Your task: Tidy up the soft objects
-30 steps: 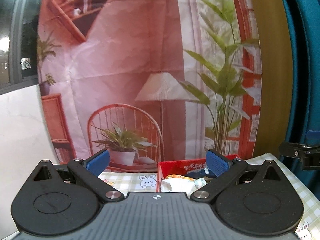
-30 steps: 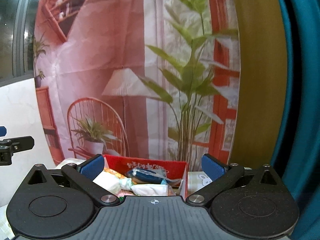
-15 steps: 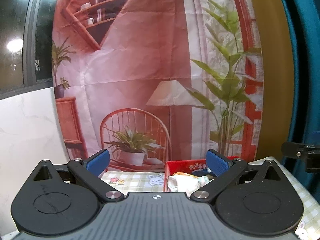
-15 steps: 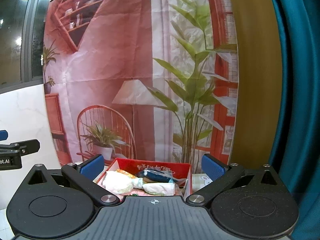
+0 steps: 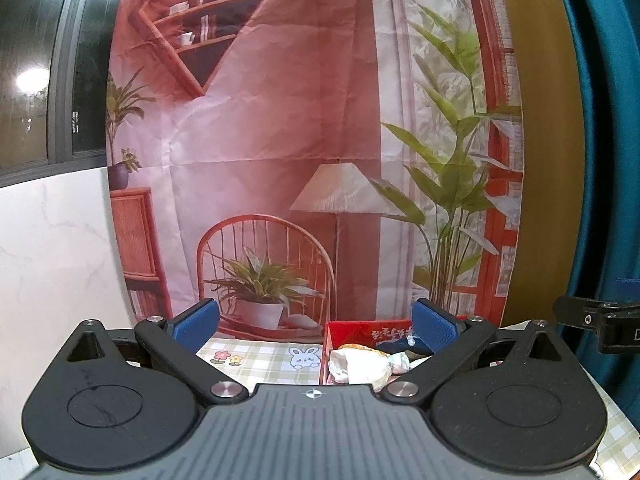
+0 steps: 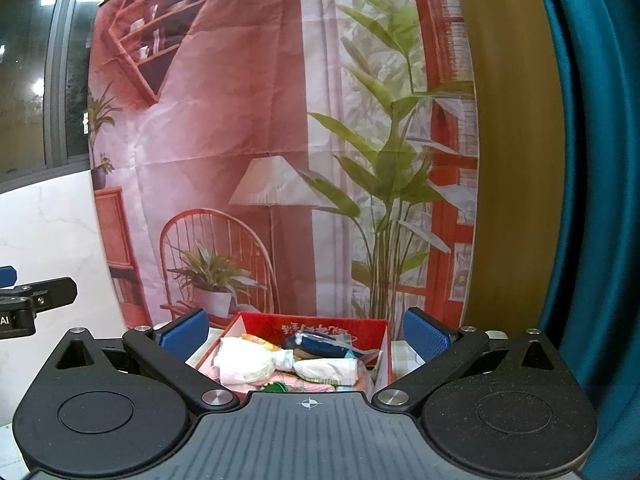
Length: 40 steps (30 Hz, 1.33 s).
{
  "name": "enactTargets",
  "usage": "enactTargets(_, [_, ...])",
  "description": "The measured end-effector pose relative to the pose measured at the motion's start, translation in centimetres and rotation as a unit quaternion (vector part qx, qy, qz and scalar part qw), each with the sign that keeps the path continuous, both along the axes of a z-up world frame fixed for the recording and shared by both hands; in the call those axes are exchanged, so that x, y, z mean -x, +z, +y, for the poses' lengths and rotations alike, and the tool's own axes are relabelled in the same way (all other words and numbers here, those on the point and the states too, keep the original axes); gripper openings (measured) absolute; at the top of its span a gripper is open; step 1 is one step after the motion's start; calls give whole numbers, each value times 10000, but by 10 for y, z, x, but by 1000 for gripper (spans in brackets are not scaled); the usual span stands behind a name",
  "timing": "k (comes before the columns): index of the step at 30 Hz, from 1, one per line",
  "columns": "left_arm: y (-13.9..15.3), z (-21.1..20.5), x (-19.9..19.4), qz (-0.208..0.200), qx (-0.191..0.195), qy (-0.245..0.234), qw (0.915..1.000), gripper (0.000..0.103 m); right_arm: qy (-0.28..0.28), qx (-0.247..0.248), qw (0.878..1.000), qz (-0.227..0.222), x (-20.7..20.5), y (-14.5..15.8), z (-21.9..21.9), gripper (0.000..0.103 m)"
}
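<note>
Left gripper (image 5: pixel 316 326) and right gripper (image 6: pixel 304 332): jaws wide, empty, raised near red box (image 6: pixel 372 326) of soft packets (image 6: pixel 244 364).

A creased printed fabric backdrop (image 5: pixel 280 140) showing a pink room with chair, lamp and plants hangs behind the desk. A green-checked tablecloth with a bunny print (image 5: pixel 260 360) covers the desk. A teal curtain (image 6: pixel 592 160) hangs right, a white marble wall (image 5: pixel 52 260) and dark window (image 5: pixel 36 60) left.

Soft packets (image 6: pixel 244 364) lie heaped in a red box (image 6: pixel 316 326).
</note>
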<state>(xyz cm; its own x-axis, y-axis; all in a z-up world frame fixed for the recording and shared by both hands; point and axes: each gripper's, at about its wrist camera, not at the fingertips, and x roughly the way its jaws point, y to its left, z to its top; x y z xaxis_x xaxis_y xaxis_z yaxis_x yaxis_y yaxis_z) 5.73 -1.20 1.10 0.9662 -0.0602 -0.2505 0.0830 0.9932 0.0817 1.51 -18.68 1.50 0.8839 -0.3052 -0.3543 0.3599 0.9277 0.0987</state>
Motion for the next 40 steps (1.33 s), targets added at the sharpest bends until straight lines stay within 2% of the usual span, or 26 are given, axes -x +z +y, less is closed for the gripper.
enactTargets(40, [-3,4,1,107,194,-69,9997,103,-22,-28,10000,29,3,-2,-1,103])
